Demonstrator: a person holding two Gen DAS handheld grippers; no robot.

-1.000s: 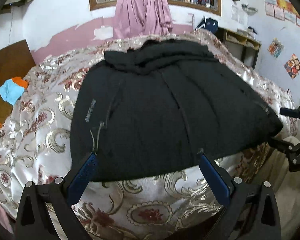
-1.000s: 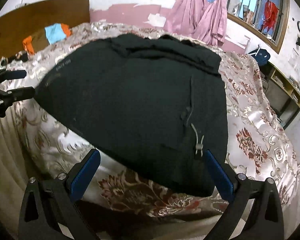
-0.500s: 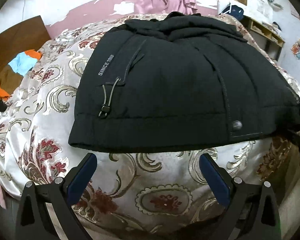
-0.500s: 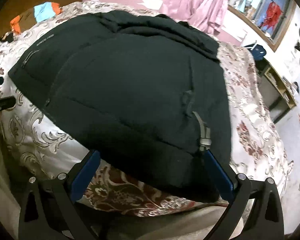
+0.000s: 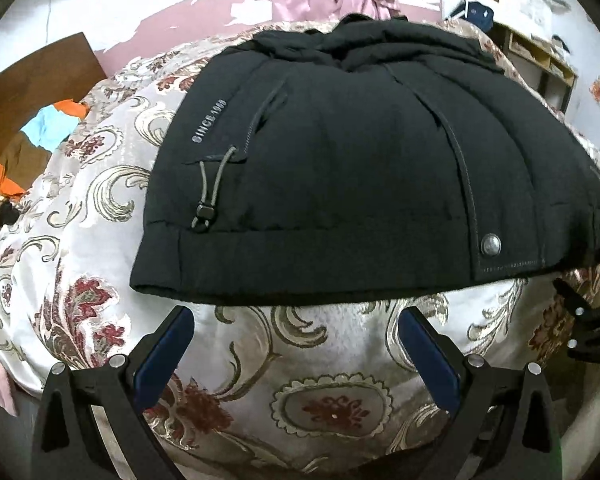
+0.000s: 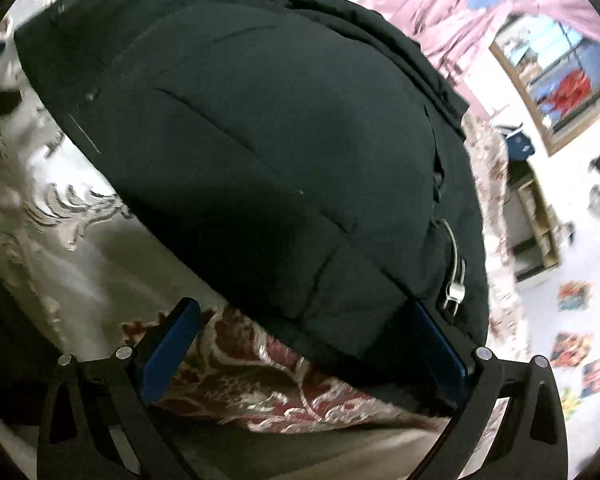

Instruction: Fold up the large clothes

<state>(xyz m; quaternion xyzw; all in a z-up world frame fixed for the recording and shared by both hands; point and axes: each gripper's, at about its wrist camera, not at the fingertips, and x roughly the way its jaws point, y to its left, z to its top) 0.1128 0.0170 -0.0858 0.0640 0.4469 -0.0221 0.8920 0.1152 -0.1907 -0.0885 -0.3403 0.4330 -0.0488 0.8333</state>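
While both grippers' jaws were spread empty, the black jacket (image 5: 340, 176) hem was best grasped evenly at both corners.

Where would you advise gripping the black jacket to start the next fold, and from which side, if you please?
Grip the black jacket by its bottom hem, coming from the near edge of the bed. The hem lies flat and straight towards both open grippers, left gripper and right gripper, one near each corner.
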